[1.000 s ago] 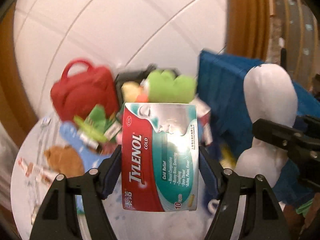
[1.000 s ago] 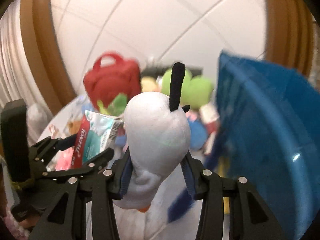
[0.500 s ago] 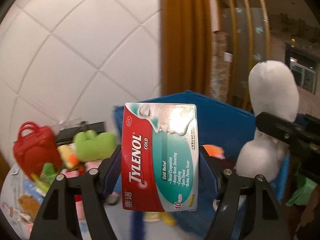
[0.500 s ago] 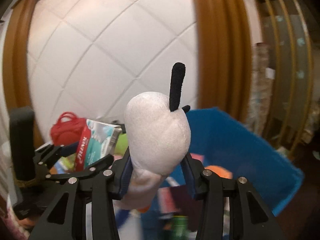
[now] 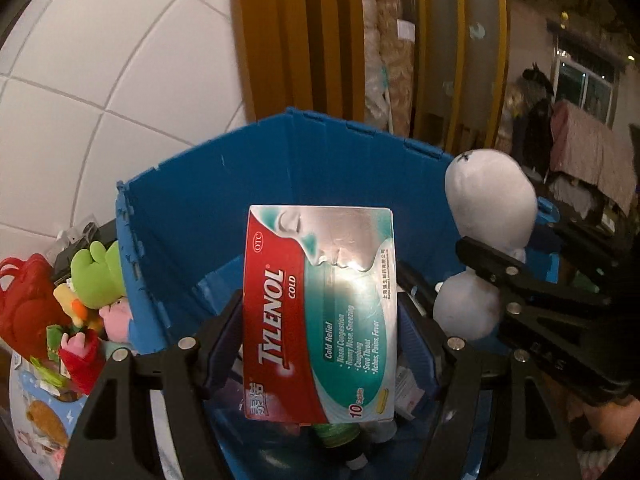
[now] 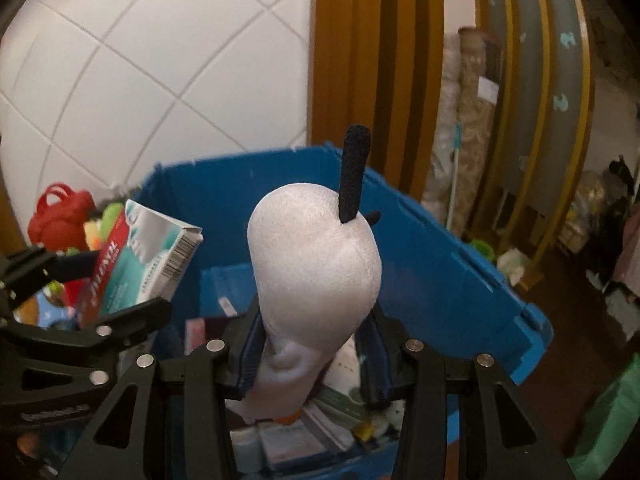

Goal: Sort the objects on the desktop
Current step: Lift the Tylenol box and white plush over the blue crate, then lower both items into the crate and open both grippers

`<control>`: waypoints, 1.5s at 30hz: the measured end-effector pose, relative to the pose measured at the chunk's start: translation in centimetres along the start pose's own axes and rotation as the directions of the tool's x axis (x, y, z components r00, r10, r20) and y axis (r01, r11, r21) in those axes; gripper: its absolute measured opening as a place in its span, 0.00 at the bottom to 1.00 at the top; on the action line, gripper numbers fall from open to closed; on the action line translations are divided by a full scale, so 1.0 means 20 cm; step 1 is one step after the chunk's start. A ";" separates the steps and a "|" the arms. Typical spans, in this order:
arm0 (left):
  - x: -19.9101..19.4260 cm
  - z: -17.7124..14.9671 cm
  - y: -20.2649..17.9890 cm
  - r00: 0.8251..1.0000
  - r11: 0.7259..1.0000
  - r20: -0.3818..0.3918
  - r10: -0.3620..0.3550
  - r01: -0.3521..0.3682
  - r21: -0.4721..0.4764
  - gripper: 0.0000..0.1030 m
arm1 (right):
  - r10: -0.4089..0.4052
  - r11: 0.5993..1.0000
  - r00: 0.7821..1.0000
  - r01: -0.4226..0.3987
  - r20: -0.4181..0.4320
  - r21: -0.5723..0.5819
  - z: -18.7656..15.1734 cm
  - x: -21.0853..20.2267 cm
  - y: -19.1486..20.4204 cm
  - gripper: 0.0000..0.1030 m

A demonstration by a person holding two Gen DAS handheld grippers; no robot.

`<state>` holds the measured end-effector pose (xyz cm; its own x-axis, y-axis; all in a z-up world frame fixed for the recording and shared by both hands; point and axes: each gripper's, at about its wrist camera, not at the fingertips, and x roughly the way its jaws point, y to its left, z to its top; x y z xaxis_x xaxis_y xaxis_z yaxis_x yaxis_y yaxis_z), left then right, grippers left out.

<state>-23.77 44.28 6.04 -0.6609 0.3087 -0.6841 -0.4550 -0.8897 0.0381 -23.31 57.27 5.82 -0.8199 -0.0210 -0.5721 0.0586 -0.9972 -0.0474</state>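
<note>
My left gripper (image 5: 320, 328) is shut on a red and teal Tylenol Cold box (image 5: 320, 312), held upright over the open blue bin (image 5: 224, 184). To its right, the right gripper (image 6: 312, 344) is shut on a white snowman plush (image 6: 316, 272) with a black twig on its head. That plush (image 5: 486, 216) also shows at the right of the left wrist view, above the bin's right side. The Tylenol box (image 6: 140, 264) appears at the left of the right wrist view. Boxes and packets lie on the blue bin's (image 6: 432, 248) floor.
Left of the bin lies a heap of toys: a red bag (image 5: 24, 300), a green plush (image 5: 98, 274), a small pink plush (image 5: 116, 316). A white tiled wall (image 5: 100, 80) and wooden posts (image 5: 296, 40) stand behind. Dark room clutter fills the far right.
Both grippers have swung right from over the toy heap to above the blue bin, each keeping its object. The bin's inside now fills the lower view.
</note>
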 end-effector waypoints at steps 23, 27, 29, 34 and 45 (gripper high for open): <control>0.07 0.00 0.01 0.997 0.999 -0.074 0.031 -0.029 0.028 0.77 | -0.019 0.997 0.988 0.008 -0.152 -0.075 -0.09 0.20 -0.04 0.48; 0.05 -0.01 0.02 0.997 0.999 -0.062 0.037 -0.036 0.025 0.78 | -0.022 0.997 0.989 0.012 -0.144 -0.075 -0.08 0.19 -0.04 0.84; 0.03 -0.02 0.02 0.998 0.999 -0.052 0.038 -0.037 0.023 0.78 | -0.033 0.996 0.991 0.023 -0.132 -0.082 -0.08 0.17 -0.03 0.85; -0.06 -0.04 0.02 0.999 0.998 0.003 0.054 -0.054 0.027 0.78 | -0.039 0.997 0.993 0.030 -0.112 -0.078 -0.07 0.12 -0.01 0.97; -0.31 -0.10 0.13 0.981 0.995 0.166 0.099 -0.095 -0.033 0.78 | 0.010 0.997 1.000 -0.012 -0.028 -0.082 -0.02 -0.07 0.11 1.00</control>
<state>-19.63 39.43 8.92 -0.7925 0.2706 -0.5466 -0.3705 -0.9255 0.0789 -21.88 55.22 6.22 -0.8030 -0.0289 -0.5953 0.1151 -0.9875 -0.1073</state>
